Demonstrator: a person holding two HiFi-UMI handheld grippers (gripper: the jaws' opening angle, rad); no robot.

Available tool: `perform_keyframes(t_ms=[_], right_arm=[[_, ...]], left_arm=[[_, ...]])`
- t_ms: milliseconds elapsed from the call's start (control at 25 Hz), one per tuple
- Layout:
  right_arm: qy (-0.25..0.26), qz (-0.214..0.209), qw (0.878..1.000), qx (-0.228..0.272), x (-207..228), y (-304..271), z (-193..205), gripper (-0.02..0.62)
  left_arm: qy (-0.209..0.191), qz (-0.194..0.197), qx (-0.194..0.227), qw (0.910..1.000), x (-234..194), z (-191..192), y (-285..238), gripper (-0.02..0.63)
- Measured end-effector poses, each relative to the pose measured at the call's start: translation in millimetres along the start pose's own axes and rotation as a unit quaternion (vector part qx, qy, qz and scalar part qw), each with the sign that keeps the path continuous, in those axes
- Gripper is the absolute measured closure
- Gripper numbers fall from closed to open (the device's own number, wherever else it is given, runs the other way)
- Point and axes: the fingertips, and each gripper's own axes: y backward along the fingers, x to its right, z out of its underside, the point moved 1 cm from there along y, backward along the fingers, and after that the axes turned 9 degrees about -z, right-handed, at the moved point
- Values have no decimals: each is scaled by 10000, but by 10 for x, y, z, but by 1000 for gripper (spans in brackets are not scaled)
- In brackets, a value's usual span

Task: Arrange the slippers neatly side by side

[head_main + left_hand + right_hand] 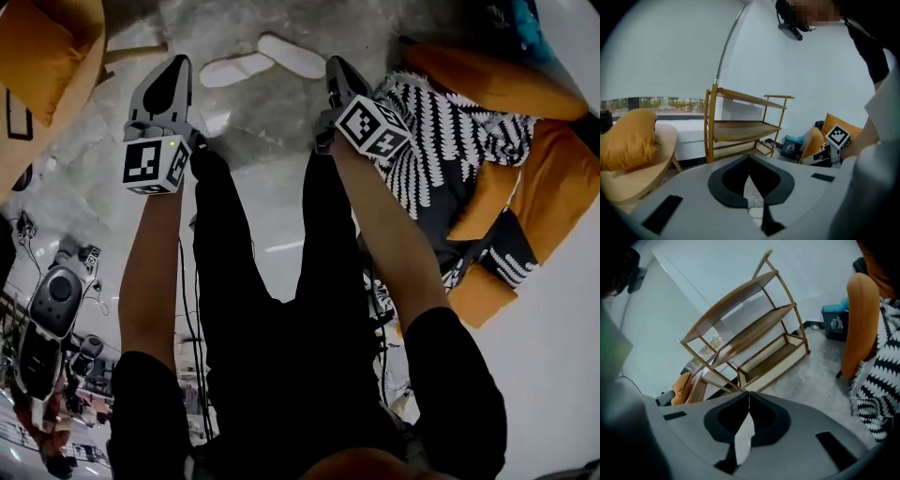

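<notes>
Head view: on the grey floor at the top centre of the frame lie two white slippers. The left-hand slipper (234, 68) and the right-hand slipper (292, 54) are angled toward each other, with their near ends close together. The left gripper (176, 62) and the right gripper (336, 66) flank them, clear of both. A striped blanket (441, 131) is draped at the right.

Left gripper view: the left gripper (749, 157) has its jaws pressed together with nothing between them. It faces a wooden shelf (740, 124), and an orange cushion (628, 138) sits at the left.

Right gripper view: the right gripper (749, 392) likewise has its jaws pressed together and holds nothing. The shelf (750, 333) appears tilted behind it.
</notes>
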Motion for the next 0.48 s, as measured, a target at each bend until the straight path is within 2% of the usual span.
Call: perform_keyframes(t_ms=[160, 280, 360, 480], right_arm=[[-714, 233, 9969, -231, 511, -221, 427, 563], [-843, 396, 9946, -451, 835, -424, 681, 563], [-909, 516, 9934, -463, 1012, -552, 796, 561], [-1396, 648, 9875, -330, 1251, -681, 966, 561]], left_arm=[[-107, 172, -317, 9993, 32, 483, -247, 591], [-207, 333, -637, 9972, 13, 857, -432, 591], [-279, 407, -820, 9954, -16, 1085, -537, 591], [-370, 481, -998, 9932, -20, 1361, -629, 591]])
